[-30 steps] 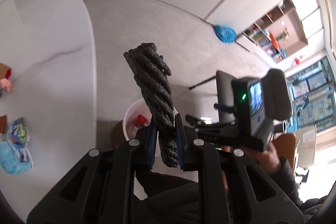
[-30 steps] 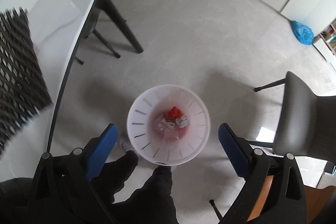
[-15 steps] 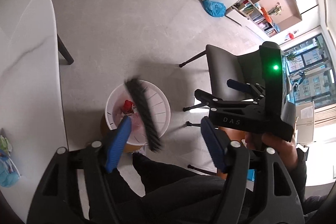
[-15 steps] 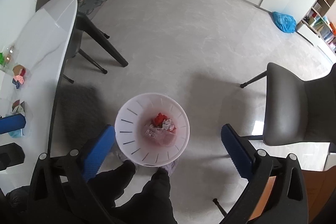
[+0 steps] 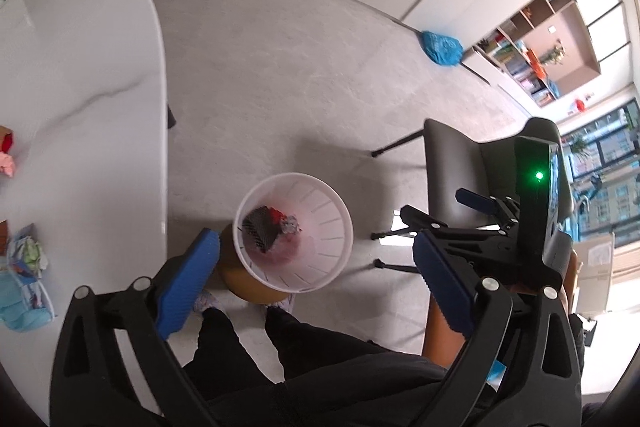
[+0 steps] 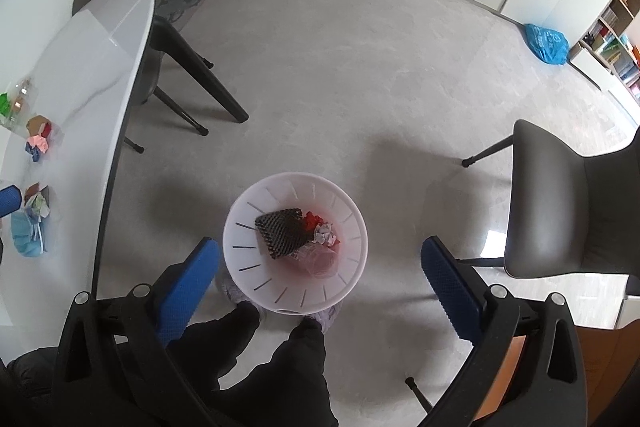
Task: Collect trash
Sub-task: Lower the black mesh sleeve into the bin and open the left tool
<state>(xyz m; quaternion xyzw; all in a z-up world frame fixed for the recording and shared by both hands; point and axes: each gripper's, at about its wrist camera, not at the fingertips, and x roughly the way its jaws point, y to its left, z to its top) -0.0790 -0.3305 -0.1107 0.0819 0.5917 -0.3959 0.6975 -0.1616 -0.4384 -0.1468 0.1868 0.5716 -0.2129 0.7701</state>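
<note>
Only the left wrist view shows the right gripper (image 5: 476,227), beside the grey chair (image 5: 452,163); its jaws look spread, with nothing between them. Both views show one white bin (image 6: 240,227) on the floor holding one black mesh piece (image 6: 282,233) atop red and pale scraps. Spread and still opening, the left gripper (image 5: 316,279) hangs empty above it.

One bin (image 6: 256,283) holding one black mesh piece (image 6: 282,231); one white table (image 6: 100,67); two grey chairs (image 6: 568,211); one blue bag (image 6: 546,43); two grippers (image 6: 320,283).
</note>
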